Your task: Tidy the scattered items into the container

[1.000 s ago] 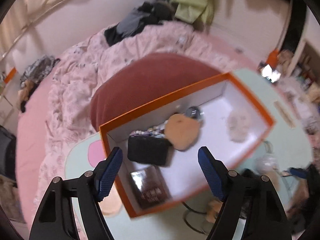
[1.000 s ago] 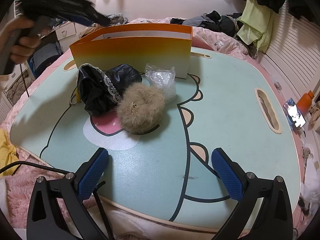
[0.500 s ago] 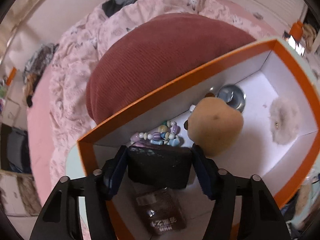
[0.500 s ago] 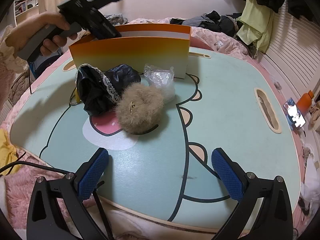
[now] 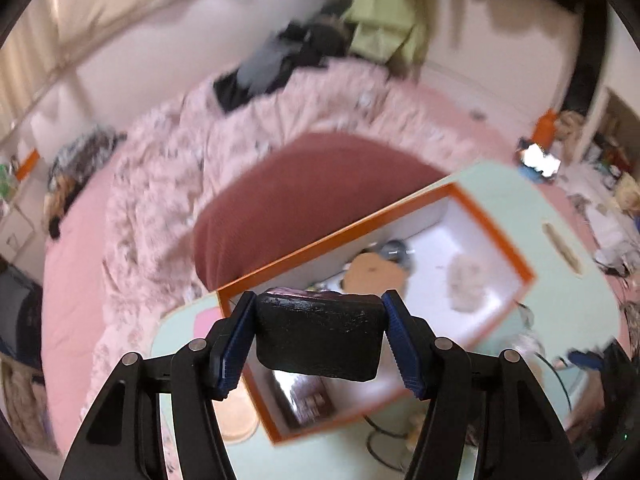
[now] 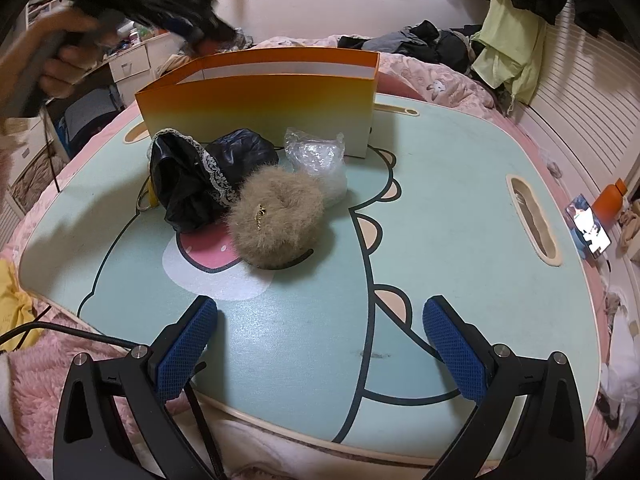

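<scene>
Left wrist: left gripper (image 5: 319, 334) pinches black pouch (image 5: 319, 338), raised above orange box (image 5: 496, 236).
Right wrist: right gripper (image 6: 320, 350) spread wide, holding nothing; fur scrunchie (image 6: 276, 222), black cloth (image 6: 192, 182), plastic bag (image 6: 320, 160) on table (image 6: 460, 200) before box.

This is a lived-in bedroom in a home. A rumpled pink floral quilt (image 5: 168, 184) covers a bed, with a dark red corduroy cushion (image 5: 304, 204) lying on it and a heap of dark clothes (image 5: 280, 64) piled at the far side. A pale green garment (image 6: 512, 52) hangs against a white slatted wall (image 6: 580, 92). A mint-green cartoon-printed lap desk (image 6: 460, 208) sits on the bedding, beside fluffy pink fabric (image 6: 44, 372). A white chest of drawers (image 6: 128, 64) stands at the left, and a lit phone (image 6: 590, 230) leans near an orange bottle (image 6: 610, 204).
</scene>
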### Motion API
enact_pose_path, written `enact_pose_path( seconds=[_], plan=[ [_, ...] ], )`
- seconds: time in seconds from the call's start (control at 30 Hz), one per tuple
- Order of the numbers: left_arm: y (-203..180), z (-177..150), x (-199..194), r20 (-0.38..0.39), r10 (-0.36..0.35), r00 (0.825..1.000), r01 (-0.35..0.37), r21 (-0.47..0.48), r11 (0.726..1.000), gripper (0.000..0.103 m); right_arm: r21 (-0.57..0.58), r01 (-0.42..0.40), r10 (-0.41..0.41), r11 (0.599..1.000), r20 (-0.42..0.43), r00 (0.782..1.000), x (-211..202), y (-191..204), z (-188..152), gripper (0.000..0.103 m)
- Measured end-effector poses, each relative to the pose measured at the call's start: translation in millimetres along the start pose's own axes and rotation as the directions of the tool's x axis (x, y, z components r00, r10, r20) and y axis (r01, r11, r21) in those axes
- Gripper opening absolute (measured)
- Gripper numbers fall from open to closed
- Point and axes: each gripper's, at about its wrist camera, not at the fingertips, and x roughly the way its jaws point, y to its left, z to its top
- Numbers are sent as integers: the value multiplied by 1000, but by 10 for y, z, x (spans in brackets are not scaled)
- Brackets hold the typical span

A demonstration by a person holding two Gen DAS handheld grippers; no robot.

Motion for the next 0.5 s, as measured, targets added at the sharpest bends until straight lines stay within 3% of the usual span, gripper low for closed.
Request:
enact_pose_path(
  seconds=[0.1,0.23,0.37,0.5],
  plan=[
    [-61,-272,-239,34,-85,996,86,-3,996,62,0,0,0,1000,0,1000,1,-2,-1,102],
    [-144,-794,-284,21,-155,988,156,-43,987,62,1,0,0,1000,-1,1000,3,-4,0,102],
    [-149,-1161,-50,-19,-102,995,100,-90,991,62,1,0,0,1000,-1,1000,4,-6,0,102],
    [-185,-1278,171,-42,-86,995,81,-109,991,62,2,0,0,1000,0,1000,0,-17,-8,102]
  ],
)
